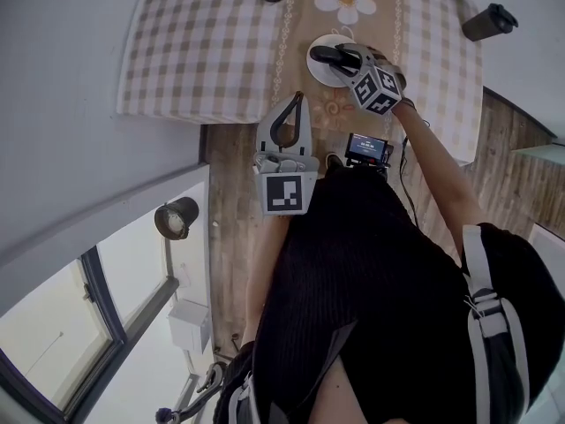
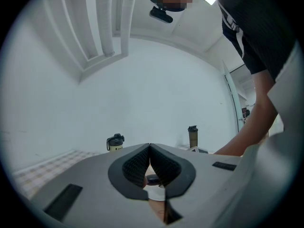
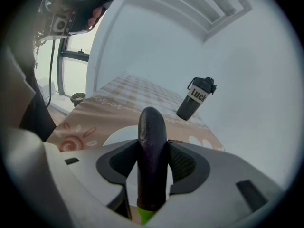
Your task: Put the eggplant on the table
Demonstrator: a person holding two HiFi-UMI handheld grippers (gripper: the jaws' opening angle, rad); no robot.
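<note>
Risks dropping the eggplant, clamped in right tongs, onto the plate at twelve o'clock instead of bare tabletop, with left tongs clenched empty.

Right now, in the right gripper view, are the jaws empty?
No, the right gripper is shut on the dark purple eggplant, which stands between its jaws and sticks out past them.

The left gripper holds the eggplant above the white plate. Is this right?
No. The right gripper, not the left, holds the eggplant above the white plate; the right gripper view shows its jaws closed on it.
</note>
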